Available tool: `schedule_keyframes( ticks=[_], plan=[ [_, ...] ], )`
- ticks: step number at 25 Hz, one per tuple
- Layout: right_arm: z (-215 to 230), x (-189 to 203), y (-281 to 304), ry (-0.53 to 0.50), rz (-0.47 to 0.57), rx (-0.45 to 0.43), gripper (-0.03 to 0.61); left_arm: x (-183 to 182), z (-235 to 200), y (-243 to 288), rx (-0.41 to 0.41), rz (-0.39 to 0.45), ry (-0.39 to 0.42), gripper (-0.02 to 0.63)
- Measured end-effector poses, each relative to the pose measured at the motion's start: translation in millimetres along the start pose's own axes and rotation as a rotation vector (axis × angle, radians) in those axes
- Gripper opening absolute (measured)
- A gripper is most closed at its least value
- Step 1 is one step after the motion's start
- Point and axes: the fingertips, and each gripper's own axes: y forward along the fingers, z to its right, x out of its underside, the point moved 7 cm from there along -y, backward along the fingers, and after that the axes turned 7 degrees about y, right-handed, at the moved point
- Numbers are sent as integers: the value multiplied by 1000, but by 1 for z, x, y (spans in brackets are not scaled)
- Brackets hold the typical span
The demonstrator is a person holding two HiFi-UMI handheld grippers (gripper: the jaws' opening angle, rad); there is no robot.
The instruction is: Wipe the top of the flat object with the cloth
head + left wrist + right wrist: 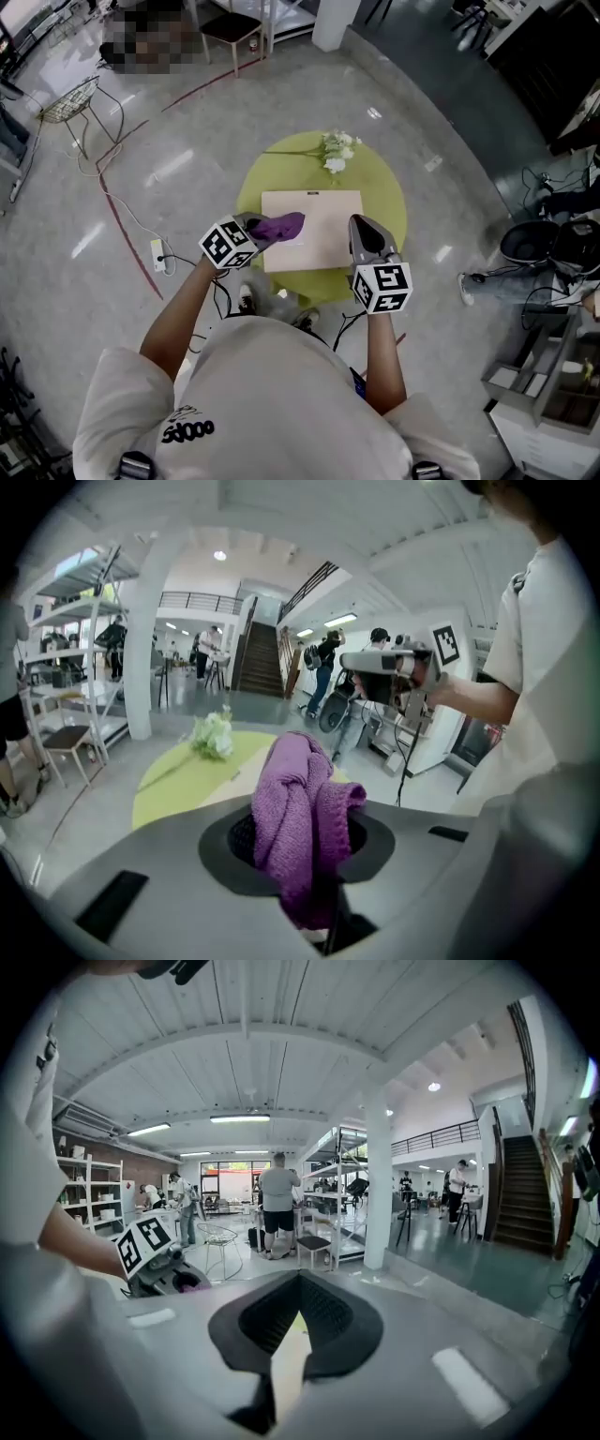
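Observation:
A beige flat board (323, 234) lies on a round green table (281, 173). My left gripper (265, 229) is shut on a purple knitted cloth (283, 225), held just above the board's left edge. In the left gripper view the cloth (300, 817) bunches up between the jaws of the left gripper (314, 892) and hides their tips. My right gripper (362, 227) hovers over the board's right edge, shut with nothing in it. In the right gripper view its jaws (286, 1354) meet, with only a thin pale sliver between them.
A sprig of white flowers (336, 150) lies at the table's far side, also visible in the left gripper view (212, 735). On the floor are a power strip (157, 253) with cables at left, a wire chair (70, 98), a black stool (530, 242) and shelving (553, 394) at right.

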Motion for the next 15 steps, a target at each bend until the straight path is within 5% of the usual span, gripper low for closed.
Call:
schedule_keyframes(
  ticks=[8, 15],
  plan=[
    [27, -79, -11, -118, 108, 77, 8, -130, -40, -32, -235, 242, 183, 89],
    [33, -130, -27, -185, 165, 100, 8, -202, -39, -70, -369, 436, 259, 89]
  ],
)
